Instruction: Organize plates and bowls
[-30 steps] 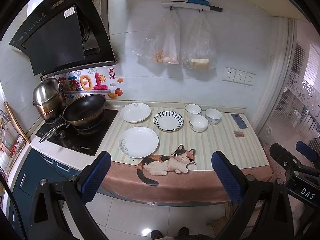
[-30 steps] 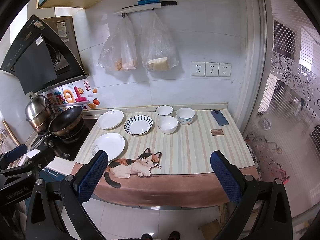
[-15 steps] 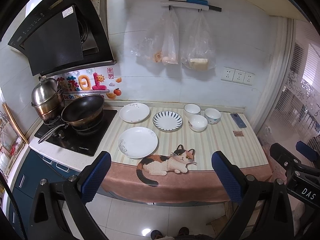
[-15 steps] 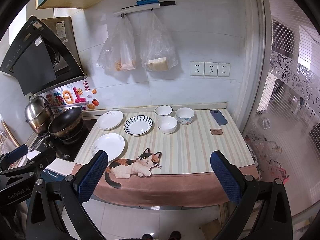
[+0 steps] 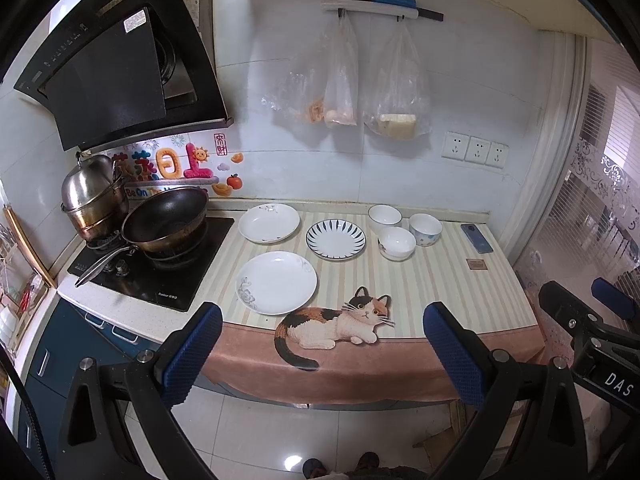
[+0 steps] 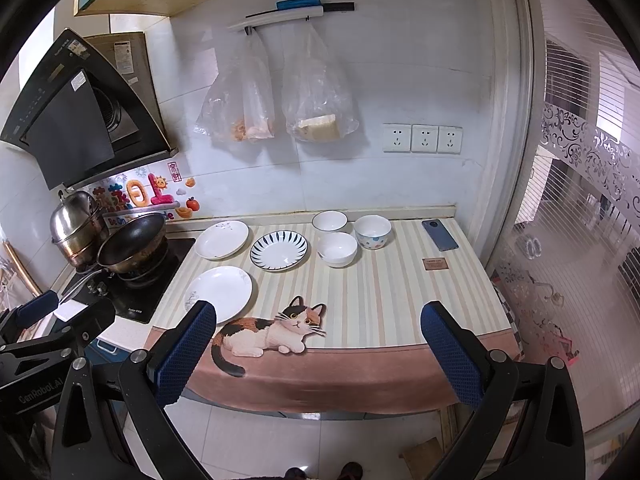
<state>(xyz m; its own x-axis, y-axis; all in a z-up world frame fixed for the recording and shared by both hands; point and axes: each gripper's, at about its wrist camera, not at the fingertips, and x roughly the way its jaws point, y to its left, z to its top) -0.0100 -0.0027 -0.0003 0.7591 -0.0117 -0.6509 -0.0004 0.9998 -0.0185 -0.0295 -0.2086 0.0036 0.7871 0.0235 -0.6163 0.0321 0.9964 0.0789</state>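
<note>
Both claws hang out in front of the counter edge, above the floor tiles, nothing between the pads. The left gripper [image 5: 322,350] has its blue textured fingers spread wide, and the right gripper [image 6: 318,348] is spread just as wide and empty too.

All the dishes sit past the claws on the striped counter mat [image 5: 420,280], the one with the calico cat print [image 5: 340,322] draped over the front edge. Closest to the left claw is the floral plate [image 5: 276,282]: glossy white, round, shallow, with a grey flower on its near-left rim. Behind it, near the wall, is a second white plate [image 5: 269,223] with tiny dark marks. To the right of that is the blue-striped plate [image 5: 335,239], white with dark blue dashes radiating around the rim. All three lie flat, face up and apart from each other.

Further right, three bowls cluster close together: a white bowl [image 5: 384,218] at the back, a patterned bowl [image 5: 425,229] with little coloured spots beside it, and a front white bowl [image 5: 396,243]. All are upright with their mouths up. Being round, none of these has a real long axis.

To the left are the black stove [image 5: 152,276] with a dark wok [image 5: 166,222] and a steel pot [image 5: 94,200]. A phone [image 5: 476,238] lies at the far right of the mat.
</note>
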